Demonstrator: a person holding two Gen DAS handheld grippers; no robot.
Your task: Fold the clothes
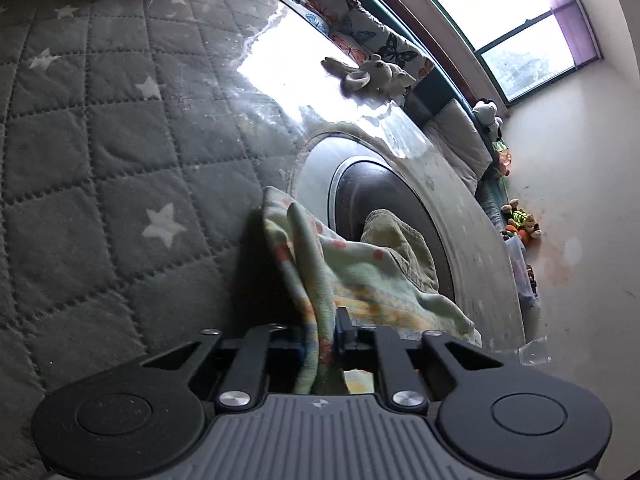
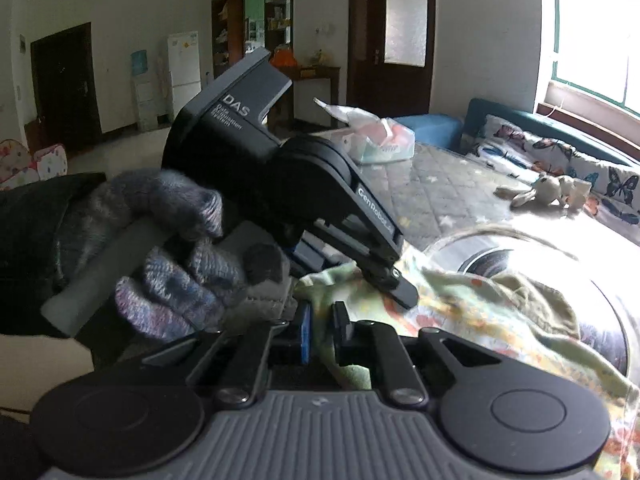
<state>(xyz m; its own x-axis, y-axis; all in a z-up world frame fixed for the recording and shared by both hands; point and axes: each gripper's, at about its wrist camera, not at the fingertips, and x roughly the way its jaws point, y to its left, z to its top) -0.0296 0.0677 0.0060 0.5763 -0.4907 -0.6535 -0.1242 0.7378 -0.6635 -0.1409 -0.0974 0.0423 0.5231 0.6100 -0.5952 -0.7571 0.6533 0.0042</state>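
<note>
Your left tongs (image 1: 326, 340) are closed tight on a bunched fold of the pale green cloth garment with orange dots and yellow bands (image 1: 360, 276); the fabric runs straight between the two black fingers and hangs down past them toward the camera. Your right tongs (image 2: 322, 332) are likewise clamped on the same garment (image 2: 472, 308), a narrow strip of it pinched between the blue-lined pad and the opposite finger.

From the right wrist view, your left tongs (image 2: 394, 284) sit just beyond the right pair, their tip pressing on the cloth, held by your hand in a grey-blue knitted glove (image 2: 176, 256).

The rest of the garment spreads away from the tongs over the round glass-topped counter with a dark centre and pale rim (image 1: 404, 188), which glares brightly under the window (image 1: 504, 20). A khaki-green crumpled part of the cloth lies on the dark centre, just beyond the gripped fold.

The counter sits on the grey quilted bed cover with white stars (image 1: 104, 152). Farther along the cover from the garment lies a beige plush rabbit (image 1: 376, 74), and near the cover's far edge a clear plastic bag of items (image 2: 376, 140).
</note>
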